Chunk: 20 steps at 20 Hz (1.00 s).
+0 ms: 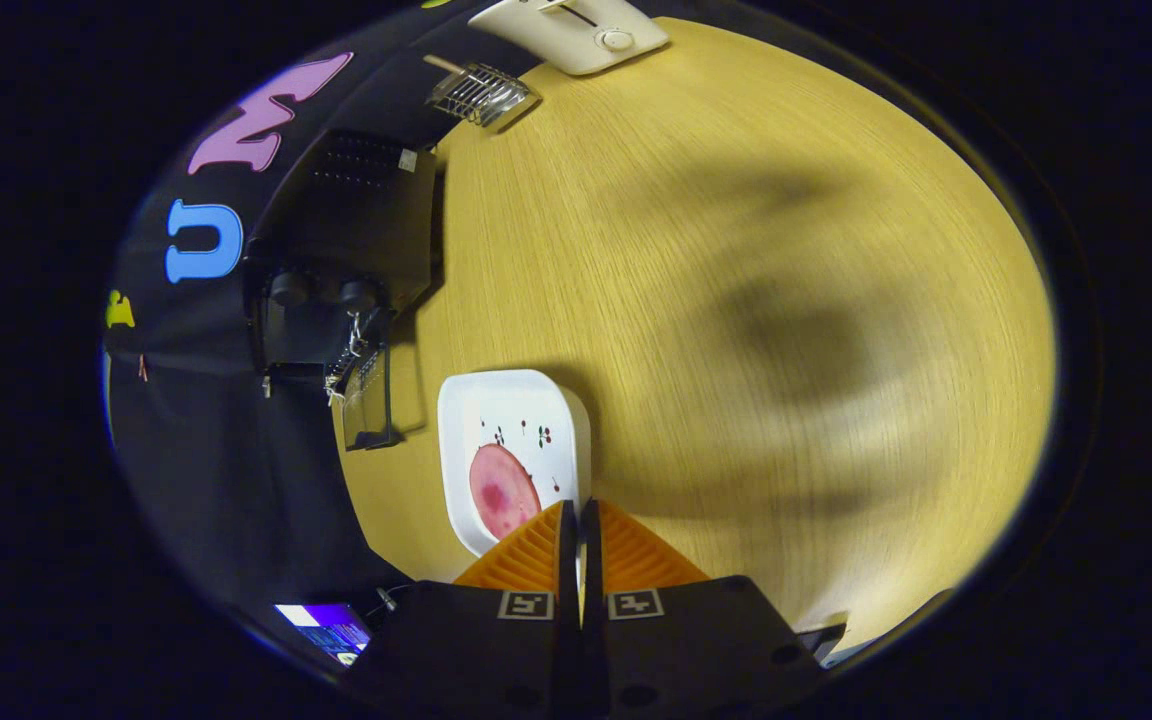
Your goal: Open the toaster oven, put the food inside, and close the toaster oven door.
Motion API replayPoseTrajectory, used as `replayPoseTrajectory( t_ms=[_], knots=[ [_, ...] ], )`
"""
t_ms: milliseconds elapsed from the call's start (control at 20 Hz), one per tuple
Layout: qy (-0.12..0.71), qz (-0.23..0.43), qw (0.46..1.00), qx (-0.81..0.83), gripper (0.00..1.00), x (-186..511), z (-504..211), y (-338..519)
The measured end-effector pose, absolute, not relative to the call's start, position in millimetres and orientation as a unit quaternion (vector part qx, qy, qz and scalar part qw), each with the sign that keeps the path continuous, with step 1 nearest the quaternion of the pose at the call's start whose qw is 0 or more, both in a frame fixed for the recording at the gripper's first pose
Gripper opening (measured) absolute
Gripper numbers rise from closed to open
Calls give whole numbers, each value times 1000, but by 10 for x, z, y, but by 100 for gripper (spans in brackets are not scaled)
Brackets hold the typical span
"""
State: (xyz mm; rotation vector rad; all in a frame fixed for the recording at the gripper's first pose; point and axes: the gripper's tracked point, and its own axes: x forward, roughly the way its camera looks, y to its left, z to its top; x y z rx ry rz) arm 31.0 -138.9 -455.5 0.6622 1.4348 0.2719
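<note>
A black toaster oven [341,255] stands against the booth's wall, beyond and to the side of my fingers. Its glass door [368,400] hangs open and a wire rack shows at the mouth. A white square plate [526,405] with a small dark pattern lies on the wooden table just ahead of my fingers. On it rests a round pink slice of food [501,490], right by the fingertips. My gripper [578,510] hovers above the plate's near edge with its fingers closed together and nothing between them.
A white pop-up toaster [576,30] and a small wire rack [481,95] sit far across the wooden table [736,300]. A lit screen [331,625] shows below the table edge beside the gripper body.
</note>
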Motion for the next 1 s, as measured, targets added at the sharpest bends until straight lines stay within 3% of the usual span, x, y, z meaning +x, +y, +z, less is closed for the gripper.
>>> replayPoseTrajectory(
  t_ms=[400,1000],
  knots=[
    [588,90,702,391,5,-56,-3923,-865],
    [465,-54,692,550,5,312,-3795,633]
  ],
)
